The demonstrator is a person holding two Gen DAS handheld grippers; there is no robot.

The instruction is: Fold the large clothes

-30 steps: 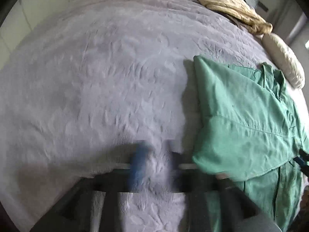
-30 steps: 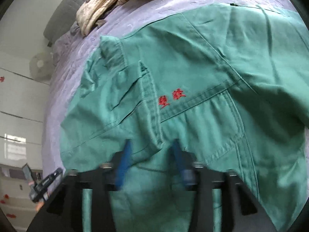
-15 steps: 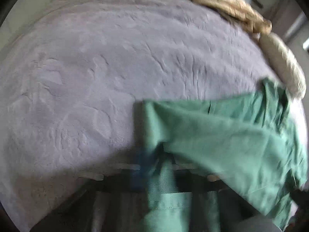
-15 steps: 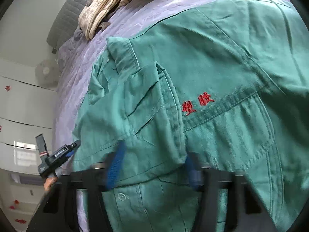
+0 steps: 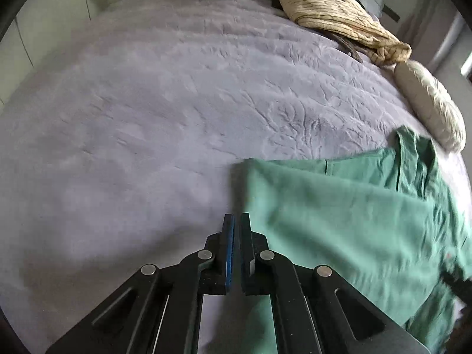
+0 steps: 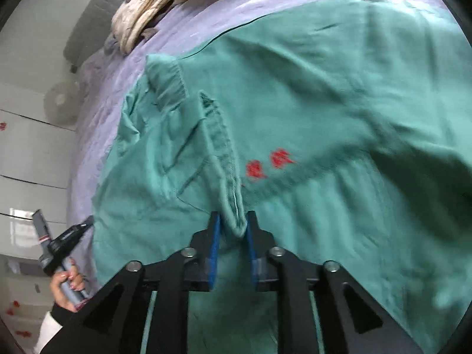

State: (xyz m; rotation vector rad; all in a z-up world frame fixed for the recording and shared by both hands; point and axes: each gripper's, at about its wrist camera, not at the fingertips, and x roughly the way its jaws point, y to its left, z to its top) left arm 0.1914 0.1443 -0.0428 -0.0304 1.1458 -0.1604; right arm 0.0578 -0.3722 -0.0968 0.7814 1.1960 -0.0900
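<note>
A large green shirt [image 6: 309,103] with red embroidered characters [image 6: 268,162] lies on the lilac bedspread [image 5: 147,103]. In the left wrist view the shirt [image 5: 339,221] lies to the right, one part folded over. My left gripper [image 5: 237,221] is shut at the shirt's left edge, its right finger against the green cloth; whether cloth is pinched between the fingers does not show. My right gripper [image 6: 231,224] is shut on the shirt's front placket fold [image 6: 227,177]. The left gripper also shows in the right wrist view [image 6: 70,236], held in a hand at the shirt's left edge.
A beige striped garment [image 5: 339,17] and a cream pillow [image 5: 430,103] lie at the far end of the bed. A grey headboard [image 6: 88,20] and white cabinets [image 6: 26,153] stand beyond the bed. Bare bedspread spreads left of the shirt.
My left gripper has closed and drawn back at the shirt's left edge. My right gripper has closed from open onto the placket fold.
</note>
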